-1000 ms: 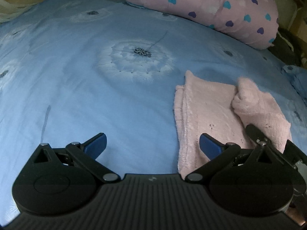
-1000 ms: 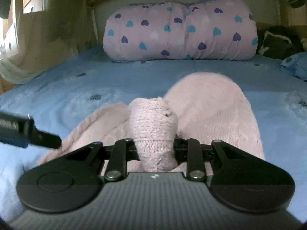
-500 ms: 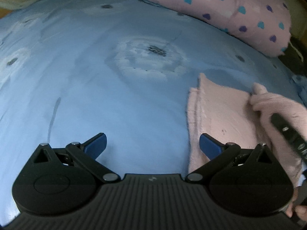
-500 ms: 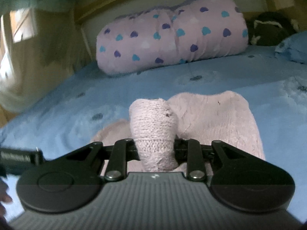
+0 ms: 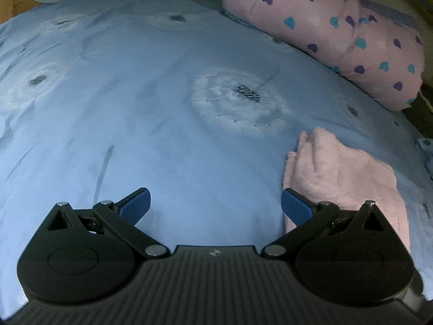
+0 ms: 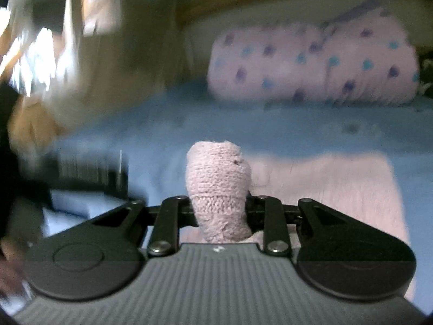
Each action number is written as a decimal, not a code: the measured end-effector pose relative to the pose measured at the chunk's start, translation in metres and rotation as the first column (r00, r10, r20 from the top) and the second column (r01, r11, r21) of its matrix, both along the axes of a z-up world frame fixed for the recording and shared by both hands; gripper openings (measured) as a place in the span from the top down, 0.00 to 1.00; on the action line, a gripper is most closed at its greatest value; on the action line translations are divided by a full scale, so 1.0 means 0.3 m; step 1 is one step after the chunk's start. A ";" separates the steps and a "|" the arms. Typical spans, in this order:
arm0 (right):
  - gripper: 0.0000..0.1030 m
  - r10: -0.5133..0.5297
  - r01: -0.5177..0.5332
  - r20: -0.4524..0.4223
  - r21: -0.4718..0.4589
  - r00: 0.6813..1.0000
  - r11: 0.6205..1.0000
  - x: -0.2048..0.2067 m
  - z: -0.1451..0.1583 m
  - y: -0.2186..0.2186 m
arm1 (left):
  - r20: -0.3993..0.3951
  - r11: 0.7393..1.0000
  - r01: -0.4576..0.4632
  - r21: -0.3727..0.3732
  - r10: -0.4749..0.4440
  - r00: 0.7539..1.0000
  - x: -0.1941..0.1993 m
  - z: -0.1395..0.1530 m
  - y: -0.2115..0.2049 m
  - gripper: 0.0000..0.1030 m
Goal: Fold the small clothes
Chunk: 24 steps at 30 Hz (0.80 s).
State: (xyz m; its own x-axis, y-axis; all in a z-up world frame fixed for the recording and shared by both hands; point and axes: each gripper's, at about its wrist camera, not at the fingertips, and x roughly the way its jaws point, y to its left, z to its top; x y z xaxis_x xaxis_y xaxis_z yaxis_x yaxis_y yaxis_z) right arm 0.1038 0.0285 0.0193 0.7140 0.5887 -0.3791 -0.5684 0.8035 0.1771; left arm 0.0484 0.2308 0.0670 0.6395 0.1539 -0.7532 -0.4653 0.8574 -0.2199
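A small pink fuzzy garment point(image 5: 341, 173) lies folded on the blue bedsheet point(image 5: 135, 113), at the right of the left wrist view. My left gripper point(image 5: 215, 205) is open and empty, with its right blue fingertip at the garment's near left edge. In the blurred right wrist view, my right gripper point(image 6: 219, 208) is shut on a bunched knit part of the pink garment point(image 6: 217, 187). The rest of the garment point(image 6: 338, 189) spreads flat on the bed beyond and to the right.
A rolled pink blanket with heart prints point(image 5: 338, 35) lies at the bed's head and also shows in the right wrist view point(image 6: 311, 65). A dandelion print point(image 5: 240, 103) marks the sheet. The other tool shows as a dark blur point(image 6: 89, 173) at the left.
The garment's right flap has been folded over, so it now lies compact. My right gripper swung left, still gripping the knit part. The left gripper stayed open and shifted slightly.
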 end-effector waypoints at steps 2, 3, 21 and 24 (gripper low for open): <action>0.71 0.016 -0.015 0.041 -0.039 0.999 0.999 -0.032 -0.041 0.018 | 0.014 1.000 0.022 0.010 -0.022 1.000 -0.001 0.007 -0.015 0.00; 0.71 0.013 -0.010 0.061 -0.056 0.998 0.998 -0.046 -0.040 0.022 | 0.022 0.999 0.034 0.015 -0.034 0.999 -0.002 0.011 -0.024 0.00; 0.47 0.001 -0.001 0.004 0.074 1.000 0.997 -0.209 0.075 -0.261 | 0.159 0.969 0.247 0.018 -0.247 0.956 0.003 0.069 -0.225 0.00; 0.47 -0.081 0.077 0.027 0.107 0.996 0.991 -0.228 0.090 -0.337 | 0.195 0.957 0.287 0.035 -0.288 0.938 0.000 0.071 -0.268 0.00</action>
State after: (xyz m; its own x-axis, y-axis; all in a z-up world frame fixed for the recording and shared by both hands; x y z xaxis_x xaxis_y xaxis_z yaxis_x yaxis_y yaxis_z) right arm 0.0354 -0.0725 0.0463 0.7705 0.5655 -0.2942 -0.5105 0.8238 0.2466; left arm 0.0484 0.1503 0.0884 0.7916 -0.0544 -0.6086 -0.1471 0.9497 -0.2763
